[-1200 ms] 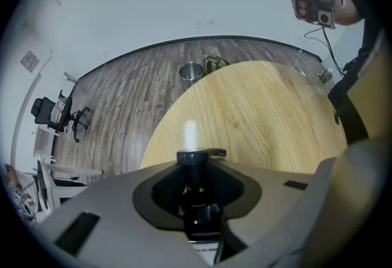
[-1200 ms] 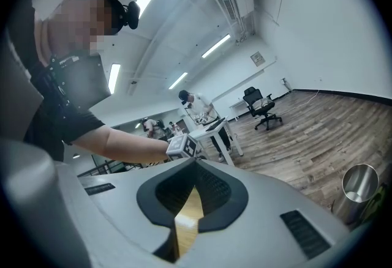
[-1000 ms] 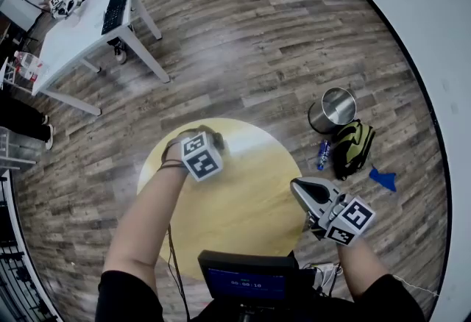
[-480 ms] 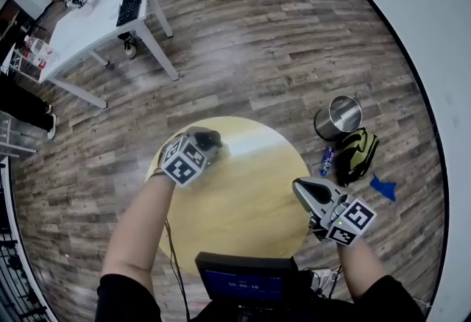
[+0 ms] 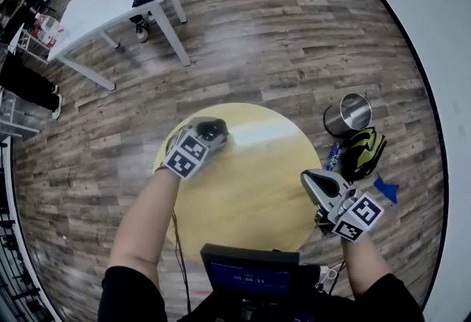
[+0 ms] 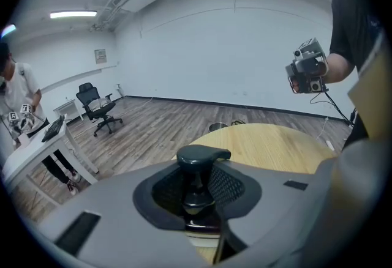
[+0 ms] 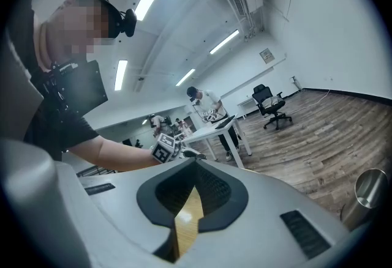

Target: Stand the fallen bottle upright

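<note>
A bottle with a dark pump head [image 6: 202, 156] sits between the jaws of my left gripper [image 6: 197, 190], which is shut on its neck. In the head view that left gripper [image 5: 208, 134] is over the far left part of the round yellow table [image 5: 257, 173], and only the bottle's dark pump top [image 5: 212, 127] shows. The gripper hides the bottle's body and base. My right gripper [image 5: 315, 182] hangs at the table's right edge, shut and holding nothing. In the right gripper view its tips [image 7: 195, 166] meet, with a sliver of tabletop showing behind them.
On the floor to the right of the table are a steel bin [image 5: 347, 113], a dark and yellow bag [image 5: 364, 151], a small blue bottle [image 5: 335, 156] and a blue scrap [image 5: 384, 188]. A white desk [image 5: 110, 4] with a person stands at the far left. A screen [image 5: 250, 276] is at my chest.
My left gripper has risen and rolled with the bottle, so its marker cube now faces differently and the pump top shows beyond it. The right gripper has drifted slightly right.
</note>
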Action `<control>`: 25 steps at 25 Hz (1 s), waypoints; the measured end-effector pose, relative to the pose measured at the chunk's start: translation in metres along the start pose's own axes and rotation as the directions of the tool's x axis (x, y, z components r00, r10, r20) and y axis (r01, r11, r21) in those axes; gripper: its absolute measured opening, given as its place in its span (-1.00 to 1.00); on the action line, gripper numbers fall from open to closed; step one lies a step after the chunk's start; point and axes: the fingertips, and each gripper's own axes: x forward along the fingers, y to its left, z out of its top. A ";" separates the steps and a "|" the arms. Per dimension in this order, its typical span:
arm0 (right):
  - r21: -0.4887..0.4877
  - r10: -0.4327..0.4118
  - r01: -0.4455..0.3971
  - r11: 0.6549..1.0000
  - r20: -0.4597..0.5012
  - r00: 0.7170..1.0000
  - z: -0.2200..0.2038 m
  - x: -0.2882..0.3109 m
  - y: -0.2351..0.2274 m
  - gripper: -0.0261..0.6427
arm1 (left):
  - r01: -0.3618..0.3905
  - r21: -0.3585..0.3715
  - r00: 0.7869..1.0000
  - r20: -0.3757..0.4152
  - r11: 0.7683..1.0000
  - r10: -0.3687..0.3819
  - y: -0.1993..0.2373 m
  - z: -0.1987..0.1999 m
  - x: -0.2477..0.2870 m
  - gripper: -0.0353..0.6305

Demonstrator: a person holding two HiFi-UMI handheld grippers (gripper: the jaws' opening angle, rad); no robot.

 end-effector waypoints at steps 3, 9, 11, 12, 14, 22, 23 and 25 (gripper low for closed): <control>-0.001 0.007 -0.007 1.000 -0.005 1.000 -0.005 0.007 0.008 -0.94 | -0.027 -0.032 0.998 0.059 0.999 0.029 0.002 -0.008 -0.009 -0.53; 0.002 0.015 -0.015 1.000 -0.010 1.000 -0.009 0.018 0.017 -0.94 | -0.074 -0.118 0.980 0.176 0.990 0.095 0.010 -0.021 -0.027 -0.53; 0.001 0.019 -0.019 1.000 -0.011 1.000 -0.011 0.020 0.021 -0.94 | -0.080 -0.144 0.972 0.209 0.986 0.110 0.011 -0.028 -0.034 -0.53; 0.000 0.021 -0.021 1.000 -0.013 1.000 -0.011 0.020 0.023 -0.94 | -0.083 -0.157 0.968 0.224 0.984 0.117 0.011 -0.032 -0.038 -0.52; -0.001 0.023 -0.023 1.000 -0.016 1.000 -0.013 0.021 0.027 -0.94 | -0.085 -0.177 0.961 0.246 0.981 0.128 0.009 -0.039 -0.043 -0.52; -0.011 0.034 -0.034 0.999 -0.018 0.999 -0.011 0.026 0.042 -0.94 | -0.093 -0.293 0.945 0.276 0.951 0.177 0.011 -0.047 -0.048 -0.50; -0.012 0.036 -0.036 0.999 -0.018 0.999 -0.010 0.026 0.044 -0.94 | -0.090 -0.299 0.950 0.262 0.950 0.172 0.009 -0.046 -0.048 -0.39; -0.015 0.037 -0.037 0.999 -0.020 0.999 -0.007 0.025 0.048 -0.94 | -0.077 -0.309 0.960 0.233 0.948 0.154 0.005 -0.045 -0.047 -0.21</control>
